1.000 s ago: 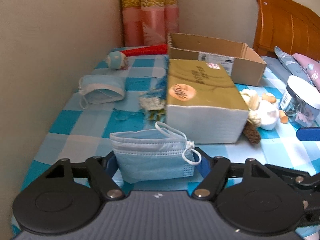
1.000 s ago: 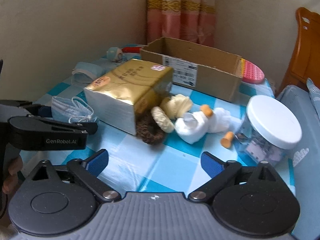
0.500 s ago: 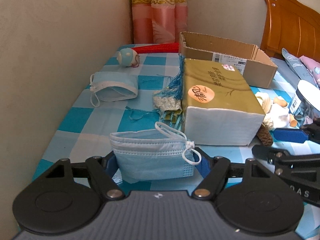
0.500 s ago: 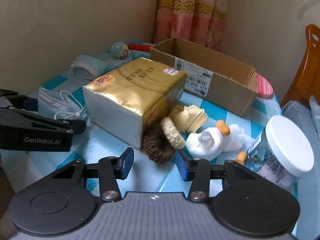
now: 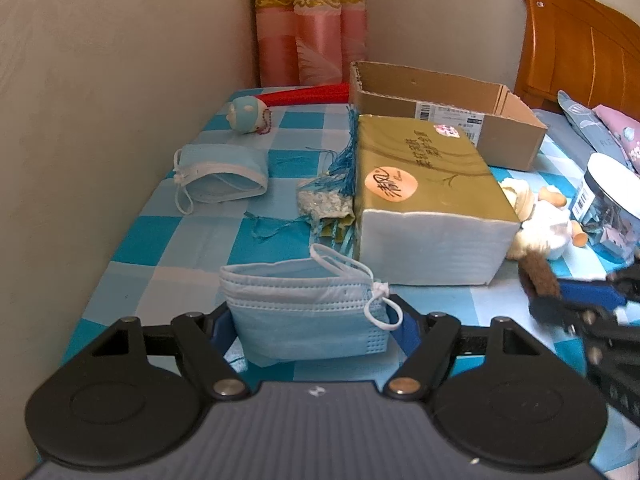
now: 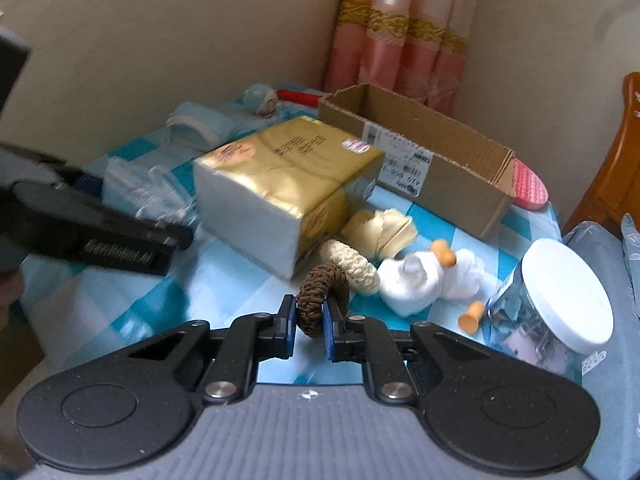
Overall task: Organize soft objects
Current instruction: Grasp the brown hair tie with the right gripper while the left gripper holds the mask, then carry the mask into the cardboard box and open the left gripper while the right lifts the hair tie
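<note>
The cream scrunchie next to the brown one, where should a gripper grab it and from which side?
Take the cream scrunchie across its near-right arc, coming from above. It leans against the gold tissue pack, which blocks its far side, and the white plush duck crowds its right, so only the top stays free.

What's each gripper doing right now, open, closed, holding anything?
Left gripper: closed on the blue face mask.
Right gripper: jaws have just closed, pinching the brown scrunchie.
</note>
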A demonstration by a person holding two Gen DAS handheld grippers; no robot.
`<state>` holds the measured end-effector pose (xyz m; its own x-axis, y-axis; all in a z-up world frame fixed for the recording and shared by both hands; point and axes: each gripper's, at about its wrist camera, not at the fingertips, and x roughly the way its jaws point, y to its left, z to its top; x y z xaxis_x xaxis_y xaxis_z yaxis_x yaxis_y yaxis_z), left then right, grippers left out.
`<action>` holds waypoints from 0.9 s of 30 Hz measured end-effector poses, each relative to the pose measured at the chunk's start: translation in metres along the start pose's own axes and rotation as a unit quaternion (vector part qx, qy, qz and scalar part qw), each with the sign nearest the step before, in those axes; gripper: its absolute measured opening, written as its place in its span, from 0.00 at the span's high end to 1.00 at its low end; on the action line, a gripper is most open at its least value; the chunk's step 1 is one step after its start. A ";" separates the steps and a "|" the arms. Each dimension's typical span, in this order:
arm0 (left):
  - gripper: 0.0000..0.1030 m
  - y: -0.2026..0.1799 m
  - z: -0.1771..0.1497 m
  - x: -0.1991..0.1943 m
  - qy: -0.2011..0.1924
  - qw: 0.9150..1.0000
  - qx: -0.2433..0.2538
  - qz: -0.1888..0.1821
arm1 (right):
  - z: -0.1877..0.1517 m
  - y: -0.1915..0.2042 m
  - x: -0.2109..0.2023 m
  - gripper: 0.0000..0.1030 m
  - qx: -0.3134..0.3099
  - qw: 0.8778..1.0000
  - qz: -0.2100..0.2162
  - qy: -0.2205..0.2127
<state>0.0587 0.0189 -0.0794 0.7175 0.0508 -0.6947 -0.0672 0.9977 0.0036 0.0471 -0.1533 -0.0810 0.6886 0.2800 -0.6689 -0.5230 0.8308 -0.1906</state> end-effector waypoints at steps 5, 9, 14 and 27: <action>0.27 -0.001 -0.002 -0.004 -0.002 1.000 0.002 -0.002 | -0.011 0.004 -0.012 0.73 -0.016 0.999 0.024 0.021; 0.27 0.000 -0.002 -0.005 -0.003 1.000 0.002 -0.001 | -0.016 0.003 -0.016 0.46 -0.011 0.999 0.028 0.022; 0.27 0.002 -0.003 -0.001 0.002 1.000 -0.003 0.000 | -0.020 -0.006 -0.013 0.45 0.018 0.998 0.054 0.022; 0.26 0.004 -0.004 0.006 0.006 1.000 -0.011 -0.002 | -0.013 -0.001 0.009 0.42 0.025 0.997 0.070 0.002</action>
<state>0.0600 0.0232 -0.0861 0.7098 0.0462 -0.7029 -0.0794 0.9967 -0.0146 0.0474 -0.1581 -0.0960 0.6082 0.3928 -0.6898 -0.5877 0.8070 -0.0587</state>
